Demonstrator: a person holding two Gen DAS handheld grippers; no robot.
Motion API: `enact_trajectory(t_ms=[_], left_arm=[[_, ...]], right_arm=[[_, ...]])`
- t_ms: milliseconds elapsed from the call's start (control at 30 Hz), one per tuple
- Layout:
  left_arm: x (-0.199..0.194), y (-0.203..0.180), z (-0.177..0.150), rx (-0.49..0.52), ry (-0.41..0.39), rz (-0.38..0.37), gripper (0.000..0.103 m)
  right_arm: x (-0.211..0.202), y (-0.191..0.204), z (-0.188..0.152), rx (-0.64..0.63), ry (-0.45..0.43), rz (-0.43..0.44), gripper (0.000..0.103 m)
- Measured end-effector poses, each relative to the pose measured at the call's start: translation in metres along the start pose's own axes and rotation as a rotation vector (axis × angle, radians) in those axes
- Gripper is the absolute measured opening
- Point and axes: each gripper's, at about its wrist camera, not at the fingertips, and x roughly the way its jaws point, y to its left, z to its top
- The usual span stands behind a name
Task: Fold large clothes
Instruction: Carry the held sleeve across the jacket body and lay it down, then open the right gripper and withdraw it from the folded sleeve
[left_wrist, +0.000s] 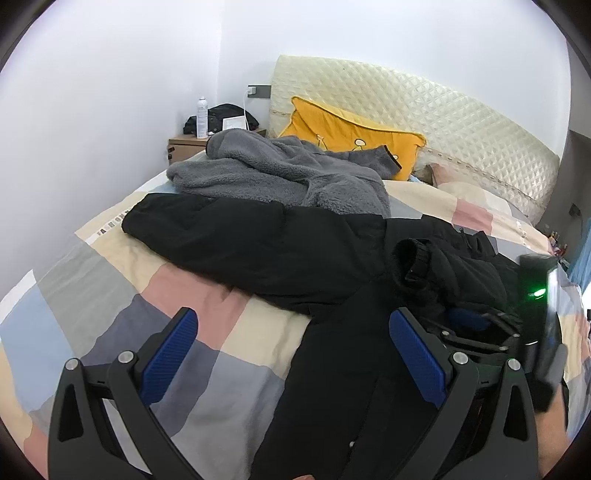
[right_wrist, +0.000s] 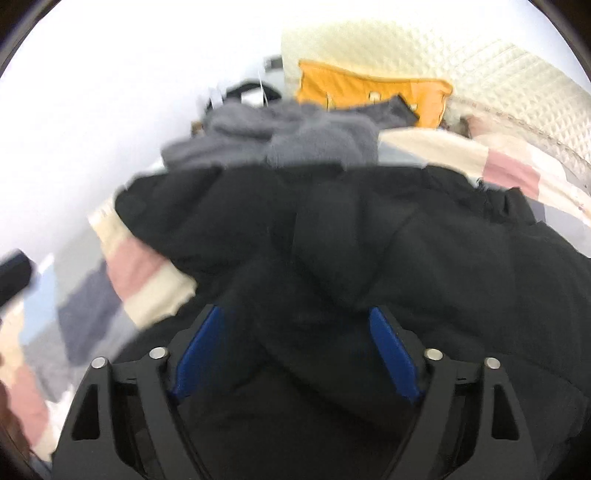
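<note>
A large black jacket (left_wrist: 258, 243) lies spread across the patchwork bedspread (left_wrist: 110, 295), with a folded-over sleeve and its cuff (left_wrist: 417, 258) on the right part. One black panel runs down toward the camera. My left gripper (left_wrist: 295, 332) is open, its blue pads wide apart over the bedspread and that panel, pinching nothing. In the left wrist view my right gripper (left_wrist: 480, 325) sits low on the jacket at the right. The blurred right wrist view shows that gripper (right_wrist: 295, 314) open, with the black jacket (right_wrist: 369, 240) bunched between and under its spread pads.
A grey fleece garment (left_wrist: 280, 173) lies crumpled behind the jacket. A yellow pillow (left_wrist: 354, 133) leans on the quilted cream headboard (left_wrist: 461, 118). A wooden nightstand (left_wrist: 184, 144) with a white bottle (left_wrist: 202, 118) stands in the far corner. White wall runs along the left.
</note>
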Motion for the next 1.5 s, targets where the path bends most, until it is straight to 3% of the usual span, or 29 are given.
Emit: enact_trajectory(t_ms=[133, 333, 500, 600, 733, 833, 900, 1233, 1500], left_arm=[[-0.002, -0.006, -0.002, 0.014, -0.001, -0.016, 0.103], [-0.011, -0.039, -0.009, 0.067, -0.008, -0.020, 0.103], [-0.017, -0.081, -0.020, 0.169, -0.002, -0.064, 0.103], [-0.016, -0.090, -0.028, 0.143, 0.045, -0.123, 0.103], [-0.014, -0.102, -0.036, 0.155, 0.074, -0.135, 0.103], [-0.015, -0.109, -0.040, 0.157, 0.080, -0.154, 0.103], [-0.016, -0.112, -0.042, 0.157, 0.080, -0.159, 0.103], [-0.009, -0.117, -0.048, 0.192, 0.096, -0.100, 0.103], [-0.004, -0.115, -0.048, 0.181, 0.087, -0.090, 0.103]], right_arm=[[-0.037, -0.025, 0.002, 0.039, -0.073, 0.004, 0.082], [-0.083, -0.092, -0.019, 0.072, -0.163, -0.126, 0.082], [-0.110, -0.148, -0.047, 0.159, -0.167, -0.256, 0.082], [-0.125, -0.179, -0.070, 0.208, -0.154, -0.342, 0.082], [-0.148, -0.225, -0.106, 0.328, -0.162, -0.342, 0.082], [-0.152, -0.256, -0.134, 0.373, -0.098, -0.403, 0.082], [-0.150, -0.271, -0.144, 0.415, -0.082, -0.396, 0.082], [-0.107, -0.281, -0.162, 0.414, -0.005, -0.384, 0.082], [-0.112, -0.277, -0.147, 0.345, -0.086, -0.466, 0.082]])
